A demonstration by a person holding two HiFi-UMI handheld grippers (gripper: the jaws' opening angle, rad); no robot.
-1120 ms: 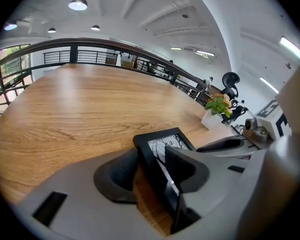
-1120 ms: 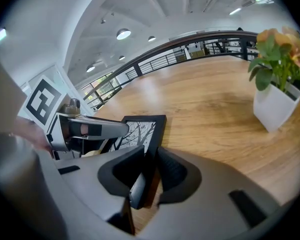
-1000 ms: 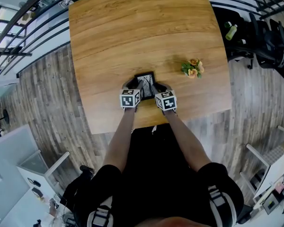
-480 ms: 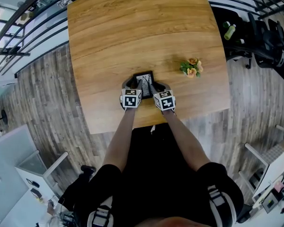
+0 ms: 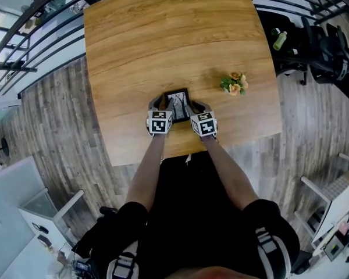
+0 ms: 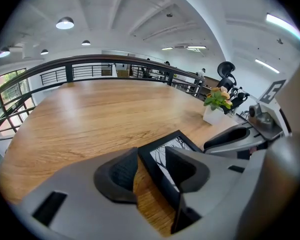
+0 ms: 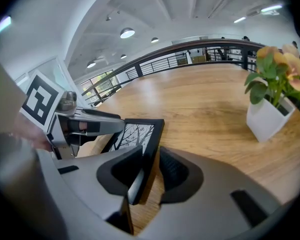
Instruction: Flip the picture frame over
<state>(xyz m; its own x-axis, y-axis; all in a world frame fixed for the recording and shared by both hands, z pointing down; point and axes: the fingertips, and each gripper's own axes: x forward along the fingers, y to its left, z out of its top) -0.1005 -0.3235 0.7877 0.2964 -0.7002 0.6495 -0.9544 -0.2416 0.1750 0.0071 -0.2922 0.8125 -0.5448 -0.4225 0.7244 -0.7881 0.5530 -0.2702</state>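
Left gripper (image 6: pixel 151 170) jaws are standing wide, straddling the frame's (image 5: pixel 178 102) left edge, pads not pinching. Right gripper (image 7: pixel 149 173) jaws have just been opening, with the frame's right edge sitting loose between them. Frame is lying picture-up on the table (image 5: pixel 163 39), spanning both jaw pairs.

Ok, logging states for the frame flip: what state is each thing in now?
picture frame: lying on the table, picture side up.
left gripper: open, jaws just been opening, frame's edge between them.
right gripper: open, jaws just been opening, frame's edge between them.
potted flowers: upright.
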